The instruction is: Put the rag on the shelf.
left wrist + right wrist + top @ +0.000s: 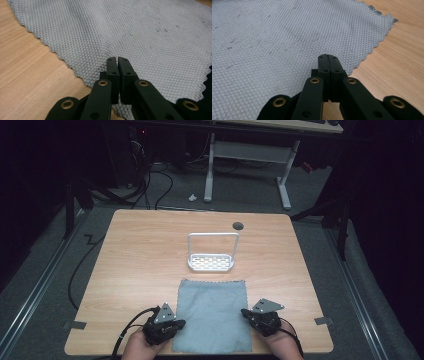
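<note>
A grey textured cloth (pixel 212 312) lies flat on the wooden table near its front edge. My left gripper (pixel 179 323) sits at the cloth's left edge, and in the left gripper view its jaws (pixel 117 60) are shut with nothing between them, tips over the cloth (pixel 130 32). At the cloth's right edge is my right gripper (pixel 245 312). In the right gripper view its jaws (pixel 328 57) are pressed together, empty, above the cloth (pixel 274 42) close to its zigzag edge.
A white wire rack (pixel 212 252) with a perforated base stands upright behind the cloth, mid-table. A dark round hole (pixel 238 225) is at the table's back edge. Grey tape tabs (pixel 74 324) mark the front corners. Bare wood lies left and right of the cloth.
</note>
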### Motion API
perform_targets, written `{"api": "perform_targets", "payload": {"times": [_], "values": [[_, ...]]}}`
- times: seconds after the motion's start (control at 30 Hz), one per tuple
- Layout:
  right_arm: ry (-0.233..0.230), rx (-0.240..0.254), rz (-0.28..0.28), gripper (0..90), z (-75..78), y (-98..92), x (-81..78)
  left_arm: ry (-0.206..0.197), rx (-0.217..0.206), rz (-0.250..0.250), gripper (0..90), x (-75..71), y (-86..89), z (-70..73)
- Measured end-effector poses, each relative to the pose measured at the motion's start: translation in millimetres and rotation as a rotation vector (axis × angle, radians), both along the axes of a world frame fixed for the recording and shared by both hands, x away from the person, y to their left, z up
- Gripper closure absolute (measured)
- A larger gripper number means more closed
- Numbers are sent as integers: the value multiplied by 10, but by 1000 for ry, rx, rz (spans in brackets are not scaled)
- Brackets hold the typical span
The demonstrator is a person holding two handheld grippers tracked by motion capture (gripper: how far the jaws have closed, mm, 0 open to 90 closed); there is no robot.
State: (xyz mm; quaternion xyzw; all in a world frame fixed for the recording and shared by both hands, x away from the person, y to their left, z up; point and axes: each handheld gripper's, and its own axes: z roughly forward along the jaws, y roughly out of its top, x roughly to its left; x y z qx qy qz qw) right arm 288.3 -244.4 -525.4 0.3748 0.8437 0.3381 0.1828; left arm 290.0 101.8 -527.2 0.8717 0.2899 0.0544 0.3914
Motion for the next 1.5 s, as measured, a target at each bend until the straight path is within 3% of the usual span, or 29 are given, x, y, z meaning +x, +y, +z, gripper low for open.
{"api": "perform_targets", "payload": {"times": [0.27, 0.37, 0.43, 0.5, 0.53, 0.6, 0.7, 0.87, 0.93, 1.17, 1.43, 1.47, 1.5], "values": [[15, 13, 14, 898, 5, -55, -160, 31, 4, -71, 869, -212, -2, 21], [2, 31, 11, 868, 21, -65, -191, 25, 11, -66, 843, -204, 5, 31], [-4, 45, 5, 861, 35, -72, -185, 20, -5, -41, 811, -158, 45, 38], [-17, 69, -18, 841, 50, -91, -149, -3, -30, 31, 773, -49, 131, 47], [-17, 69, -18, 841, 50, -91, -149, -3, -30, 31, 758, -49, 131, 47], [-24, 81, -31, 820, 43, -120, -130, -22, -38, 91, 720, 65, 179, 33], [-26, 92, -37, 810, 49, -155, -127, -8, -61, 179, 704, 260, 218, 4], [-28, 98, -36, 792, 49, -190, -127, -71, -34, 266, 673, 548, 91, -2], [-27, 101, -39, 788, 47, -196, -122, -80, -8, 277, 657, 643, 34, -7], [-30, 97, -41, 779, 46, -193, -124, -68, 2, 282, 667, 811, -47, -15], [-36, 120, -76, 751, 50, -190, -58, -91, -11, 284, 803, 815, -120, -67], [-33, 135, -88, 735, 57, -179, -20, -94, -9, 281, 833, 814, -126, -68], [-43, 119, -107, 704, 71, -133, 93, -92, -11, 276, 878, 811, -129, -69]]}}
